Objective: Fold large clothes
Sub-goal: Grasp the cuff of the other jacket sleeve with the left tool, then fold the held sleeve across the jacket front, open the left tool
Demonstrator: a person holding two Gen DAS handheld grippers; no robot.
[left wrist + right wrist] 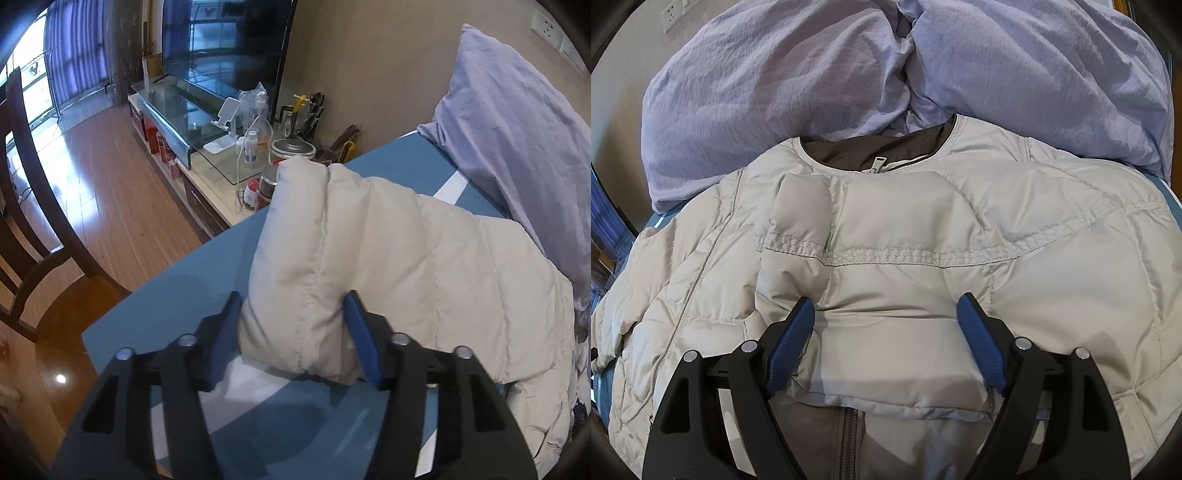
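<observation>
Clearly the step in hand is gathering a sleeve of the cream quilted puffer jacket (905, 229), which lies spread on the blue sheet-covered bed (177, 295) with its dark-lined collar towards the top of the right wrist frame, just below the crumpled lilac duvet (849, 66).

In the left wrist view the left gripper (293, 306) has its blue pads pinching a puffy sleeve end (295, 258) at lower centre, jaws narrowed onto the padding. The right gripper (886, 314) sits at lower centre of its own frame with jaws wide, straddling a folded-over panel on the jacket's chest; whether its pads press the fabric I cannot tell (they look to be beside it, not squeezing).

To do this well, the left grip should bite through both layers near the seam, since down filling slides and a shallow pinch would probably slip. Carrying the sleeve low and flat across the chest should keep the fold square. The right gripper seems best used as an anchor on the folded panel, so the slick shell does not drag towards the bed edge at lower left of the left frame.
</observation>
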